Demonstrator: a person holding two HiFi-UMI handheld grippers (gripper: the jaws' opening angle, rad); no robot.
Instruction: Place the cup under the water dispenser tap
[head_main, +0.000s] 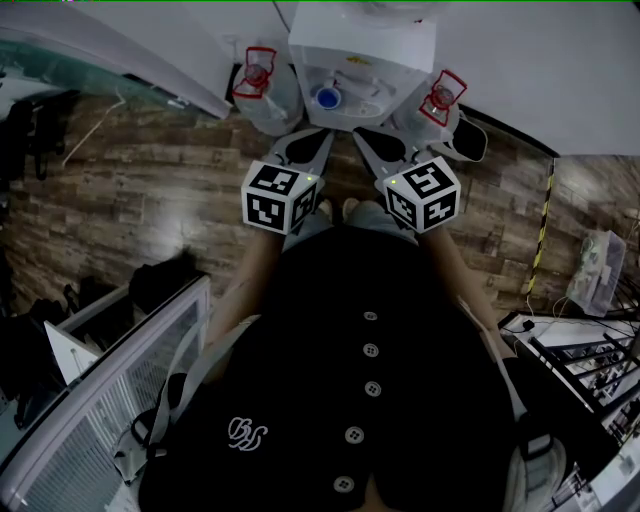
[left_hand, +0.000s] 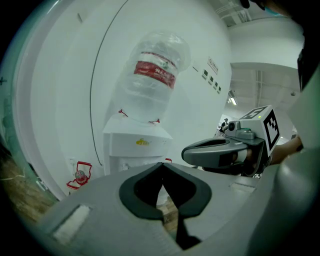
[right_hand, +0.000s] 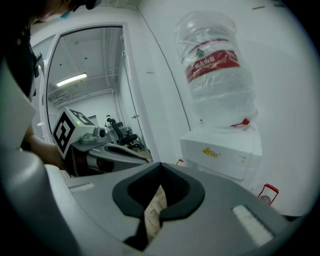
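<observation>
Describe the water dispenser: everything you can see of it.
The water dispenser is a white boxy cabinet, plastic by its look. It stands upright against a white wall on a wood-patterned floor. A large clear bottle with a red label sits neck down on its top. A small yellow logo marks the front panel. From above, a round blue fitting shows in its front recess. The left gripper and right gripper point at it without touching.
</observation>
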